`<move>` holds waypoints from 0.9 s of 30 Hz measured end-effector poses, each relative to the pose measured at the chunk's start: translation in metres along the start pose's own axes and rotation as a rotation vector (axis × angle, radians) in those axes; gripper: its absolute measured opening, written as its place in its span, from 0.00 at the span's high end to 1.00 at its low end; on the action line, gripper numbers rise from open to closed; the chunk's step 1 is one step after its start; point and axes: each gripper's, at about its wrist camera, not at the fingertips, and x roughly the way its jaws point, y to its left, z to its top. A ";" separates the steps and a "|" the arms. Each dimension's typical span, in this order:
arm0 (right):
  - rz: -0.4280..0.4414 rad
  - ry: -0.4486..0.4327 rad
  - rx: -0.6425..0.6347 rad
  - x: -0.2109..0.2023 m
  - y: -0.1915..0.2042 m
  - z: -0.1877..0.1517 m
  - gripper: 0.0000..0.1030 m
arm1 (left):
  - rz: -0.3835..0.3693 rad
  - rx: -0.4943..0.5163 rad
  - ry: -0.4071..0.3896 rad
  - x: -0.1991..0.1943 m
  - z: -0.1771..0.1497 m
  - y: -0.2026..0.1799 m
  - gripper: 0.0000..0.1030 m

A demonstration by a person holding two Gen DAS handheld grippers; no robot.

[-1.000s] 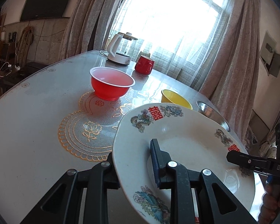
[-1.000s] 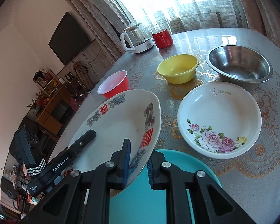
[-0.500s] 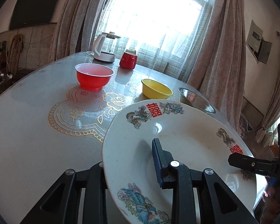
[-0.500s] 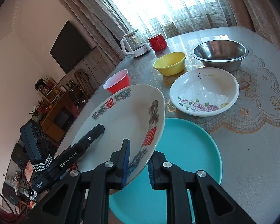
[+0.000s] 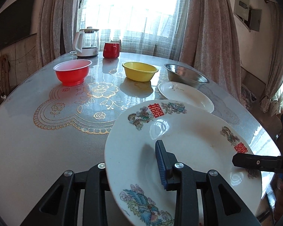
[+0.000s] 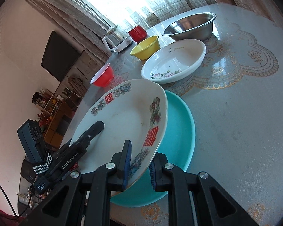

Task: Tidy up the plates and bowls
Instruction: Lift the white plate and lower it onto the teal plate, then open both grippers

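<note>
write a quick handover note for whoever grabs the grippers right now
Left gripper: shut on the near rim of the dragon plate.
Right gripper: shut on the same plate's opposite rim; plate held tilted in the air, over the teal plate on the table.
Behind: flowered dish, steel bowl, yellow bowl, red bowl, all apart, none stacked.
Done: dragon plate lifted.
Left: probably set it down on the teal plate, then sort the dish and bowls.
</note>
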 end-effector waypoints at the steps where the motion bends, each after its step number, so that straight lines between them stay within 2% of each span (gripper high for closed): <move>1: -0.002 0.002 0.002 0.000 -0.001 -0.001 0.83 | -0.001 0.007 0.016 0.003 0.000 -0.001 0.68; 4: -0.008 0.001 0.017 0.000 -0.007 -0.002 0.83 | -0.021 0.027 0.062 0.010 0.000 -0.003 0.64; 9: -0.010 -0.011 0.027 -0.004 -0.014 0.000 0.83 | -0.040 0.078 0.066 0.008 -0.004 -0.012 0.58; 13: -0.006 0.010 0.031 -0.001 -0.017 -0.002 0.81 | -0.062 0.058 0.101 0.009 -0.006 -0.008 0.57; 25: -0.013 0.007 -0.004 -0.005 -0.019 -0.007 0.81 | -0.066 0.101 0.109 0.002 -0.012 -0.012 0.50; 27: -0.026 0.005 -0.020 -0.006 -0.016 -0.007 0.81 | -0.066 0.109 0.105 0.001 -0.012 -0.013 0.45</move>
